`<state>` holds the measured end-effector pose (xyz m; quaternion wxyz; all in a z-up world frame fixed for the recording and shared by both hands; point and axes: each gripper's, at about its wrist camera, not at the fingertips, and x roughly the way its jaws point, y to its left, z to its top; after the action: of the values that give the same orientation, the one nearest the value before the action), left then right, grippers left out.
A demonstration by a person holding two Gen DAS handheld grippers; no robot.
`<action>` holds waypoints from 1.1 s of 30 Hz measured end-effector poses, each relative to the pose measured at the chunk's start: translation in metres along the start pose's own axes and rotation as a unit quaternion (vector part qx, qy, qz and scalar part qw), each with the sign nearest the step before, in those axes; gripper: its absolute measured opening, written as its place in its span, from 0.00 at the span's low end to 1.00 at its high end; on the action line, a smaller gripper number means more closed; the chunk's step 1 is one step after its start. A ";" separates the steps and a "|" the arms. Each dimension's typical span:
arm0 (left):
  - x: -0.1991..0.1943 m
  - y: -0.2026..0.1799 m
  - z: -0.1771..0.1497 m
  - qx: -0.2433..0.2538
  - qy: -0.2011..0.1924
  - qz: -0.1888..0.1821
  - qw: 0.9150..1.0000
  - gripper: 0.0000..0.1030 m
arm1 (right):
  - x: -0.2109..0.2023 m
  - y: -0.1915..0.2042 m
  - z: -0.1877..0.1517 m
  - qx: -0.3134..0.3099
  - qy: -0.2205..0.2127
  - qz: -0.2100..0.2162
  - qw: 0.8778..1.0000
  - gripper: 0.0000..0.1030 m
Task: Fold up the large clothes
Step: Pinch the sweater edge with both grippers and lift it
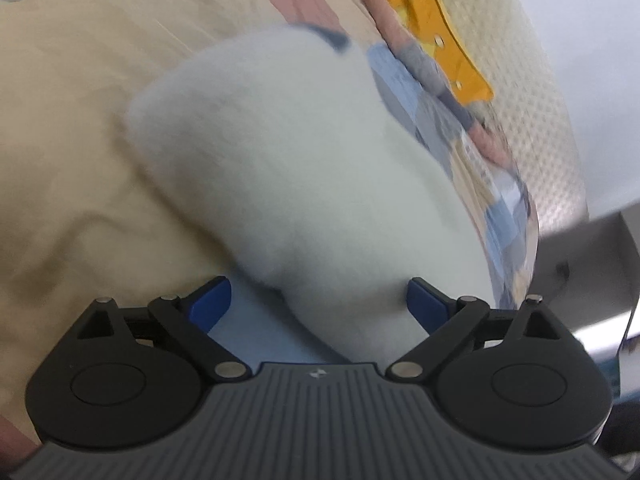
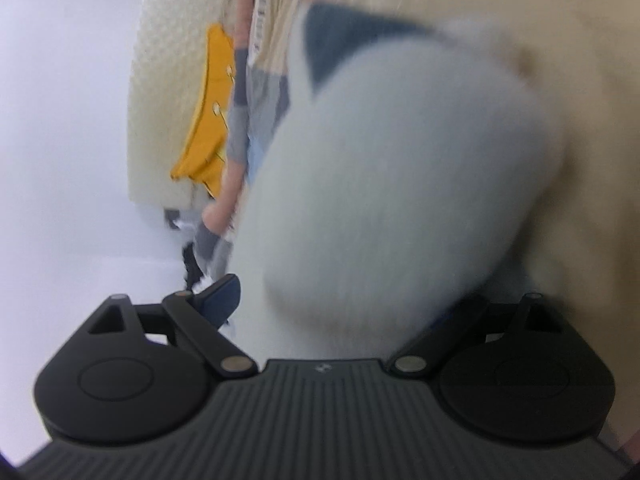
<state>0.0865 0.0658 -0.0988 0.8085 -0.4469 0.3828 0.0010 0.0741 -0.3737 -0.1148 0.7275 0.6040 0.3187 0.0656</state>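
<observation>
on beige bedding [image 1: 72, 120] — white fleece garment [image 1: 288, 168]; both grippers' fingers [image 1: 212, 300] spread wide, released.

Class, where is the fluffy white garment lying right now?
In both wrist views the white garment lies on the beige bedding, bunched directly ahead of the open left gripper and right gripper, beside a patchwork quilt.

A yellow-orange cloth [image 1: 436, 28] lies on a cream textured cushion [image 1: 536, 120] beside patchwork bedding [image 1: 440, 120].

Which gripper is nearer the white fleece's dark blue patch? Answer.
Right, probably. The dark blue patch looms large ahead of the right gripper; from the left gripper it shows small, far up the white fleece.
</observation>
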 end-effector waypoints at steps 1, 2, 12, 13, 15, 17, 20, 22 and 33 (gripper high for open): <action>-0.003 0.004 0.001 -0.014 -0.009 0.001 1.000 0.94 | -0.002 -0.001 0.001 0.006 -0.005 0.005 1.000 0.91; -0.003 0.007 0.004 -0.026 -0.013 0.000 1.000 0.94 | -0.003 -0.002 0.001 0.011 -0.007 0.009 1.000 0.91; 0.010 0.028 0.016 -0.094 0.006 -0.028 0.995 0.94 | -0.006 -0.004 0.005 0.001 -0.014 -0.041 0.999 0.89; 0.011 0.027 0.017 -0.095 0.003 -0.027 0.995 0.94 | -0.006 -0.007 0.004 0.003 -0.015 -0.042 0.999 0.89; 0.013 0.029 0.017 -0.105 0.001 -0.025 0.994 0.94 | -0.008 -0.012 0.003 0.020 -0.021 -0.037 0.999 0.89; 0.016 0.028 0.016 -0.114 -0.002 -0.025 0.993 0.94 | -0.008 -0.012 0.004 0.026 -0.027 -0.036 0.999 0.89; 0.019 0.025 0.019 -0.112 -0.008 -0.020 0.993 0.94 | -0.006 -0.015 0.006 0.035 -0.033 -0.035 0.998 0.89; 0.023 0.025 0.022 -0.118 -0.014 -0.019 0.993 0.94 | -0.006 -0.017 0.008 0.044 -0.041 -0.029 0.998 0.90; 0.034 0.027 0.036 -0.115 -0.039 -0.010 0.993 0.79 | 0.015 -0.004 0.022 -0.027 -0.066 -0.061 0.996 0.84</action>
<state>0.1234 0.0966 -0.1280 0.7659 -0.5405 0.3438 0.0545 0.0966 -0.3857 -0.1230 0.7656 0.5665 0.3047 -0.0107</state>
